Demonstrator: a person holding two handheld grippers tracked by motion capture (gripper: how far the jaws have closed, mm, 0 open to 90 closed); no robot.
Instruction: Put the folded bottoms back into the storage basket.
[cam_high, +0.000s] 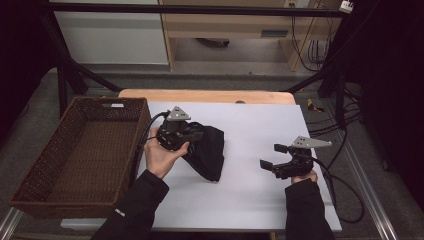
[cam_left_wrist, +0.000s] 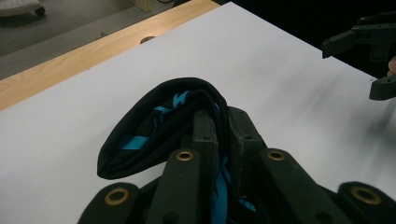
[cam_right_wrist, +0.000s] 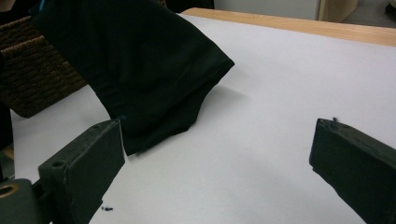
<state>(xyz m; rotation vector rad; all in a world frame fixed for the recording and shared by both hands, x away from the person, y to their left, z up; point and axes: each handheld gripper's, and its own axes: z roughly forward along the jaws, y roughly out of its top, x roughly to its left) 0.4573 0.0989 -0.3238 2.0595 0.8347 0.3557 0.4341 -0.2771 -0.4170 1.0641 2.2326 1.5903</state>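
Note:
A folded black garment (cam_high: 209, 149) with blue markings hangs from my left gripper (cam_high: 192, 134), lifted at one end while its lower part rests on the white tabletop (cam_high: 250, 125). In the left gripper view the jaws are shut on the black garment (cam_left_wrist: 154, 126), the fabric pinched between the pads. My right gripper (cam_high: 270, 156) rests low on the table to the right, open, with nothing between its jaws. In the right gripper view the black garment (cam_right_wrist: 140, 70) hangs ahead at upper left, beyond the right gripper (cam_right_wrist: 217, 154).
A brown wicker basket (cam_high: 35, 170) stands at the table's left edge, next to the left hand. A wooden strip (cam_high: 210, 95) borders the far edge. Cables (cam_high: 345, 180) trail off the right side.

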